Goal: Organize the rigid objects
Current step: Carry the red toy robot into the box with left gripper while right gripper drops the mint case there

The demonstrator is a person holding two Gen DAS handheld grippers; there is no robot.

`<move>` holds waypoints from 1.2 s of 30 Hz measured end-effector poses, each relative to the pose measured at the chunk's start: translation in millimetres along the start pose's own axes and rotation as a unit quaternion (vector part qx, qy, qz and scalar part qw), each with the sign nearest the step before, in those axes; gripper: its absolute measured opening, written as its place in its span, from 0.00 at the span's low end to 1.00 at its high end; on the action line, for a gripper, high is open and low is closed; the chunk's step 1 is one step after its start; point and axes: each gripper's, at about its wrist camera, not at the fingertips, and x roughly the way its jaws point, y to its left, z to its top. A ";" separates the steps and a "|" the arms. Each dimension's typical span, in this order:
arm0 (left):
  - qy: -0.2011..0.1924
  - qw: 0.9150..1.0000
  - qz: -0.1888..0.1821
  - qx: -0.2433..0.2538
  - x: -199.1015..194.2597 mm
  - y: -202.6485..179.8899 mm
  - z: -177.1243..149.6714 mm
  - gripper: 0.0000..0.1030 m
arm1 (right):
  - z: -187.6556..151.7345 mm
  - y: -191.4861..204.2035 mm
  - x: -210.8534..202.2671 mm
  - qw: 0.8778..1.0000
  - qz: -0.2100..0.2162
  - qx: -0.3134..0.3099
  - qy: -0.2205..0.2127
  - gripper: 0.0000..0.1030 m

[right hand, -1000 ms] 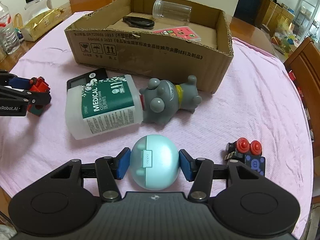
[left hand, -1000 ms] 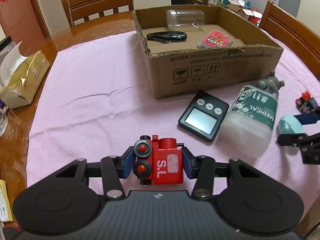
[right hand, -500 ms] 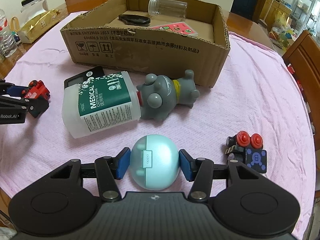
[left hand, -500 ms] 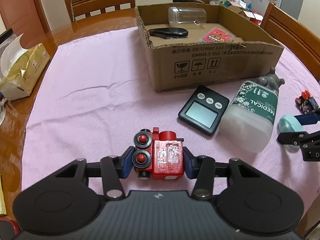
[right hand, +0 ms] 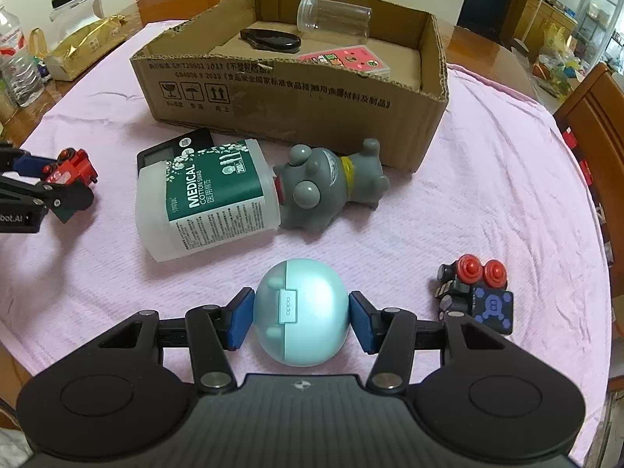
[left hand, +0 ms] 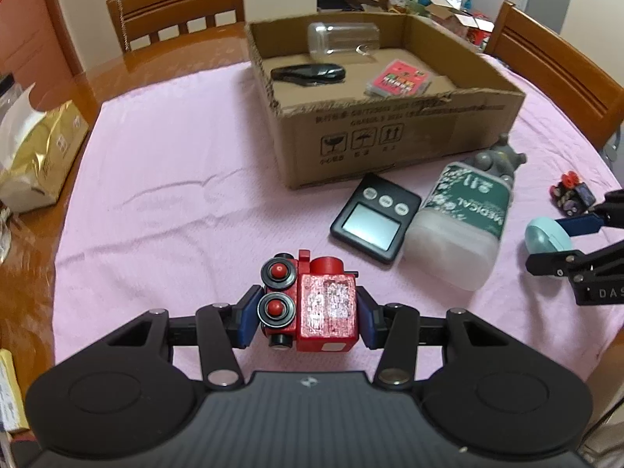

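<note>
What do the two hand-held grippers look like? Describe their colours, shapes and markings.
Both the left hand-held gripper and the right hand-held gripper are matte black, with ribbed bodies, round side discs, silver pivots and blue finger pads. White lettering marks their sides.

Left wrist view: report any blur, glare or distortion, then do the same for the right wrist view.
Left wrist view: motion-smeared print on the cardboard box, glare on the scale screen, fisheye-bent edges. Right wrist view: sharper, box print readable, soft sheen on the earbud case, same barrel distortion.
</note>
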 end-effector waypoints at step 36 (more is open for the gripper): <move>-0.111 0.993 0.024 0.022 40.5 -11.0 171.2 0.58 | 116.0 -38.5 -64.0 0.990 0.036 -0.093 -0.096 0.56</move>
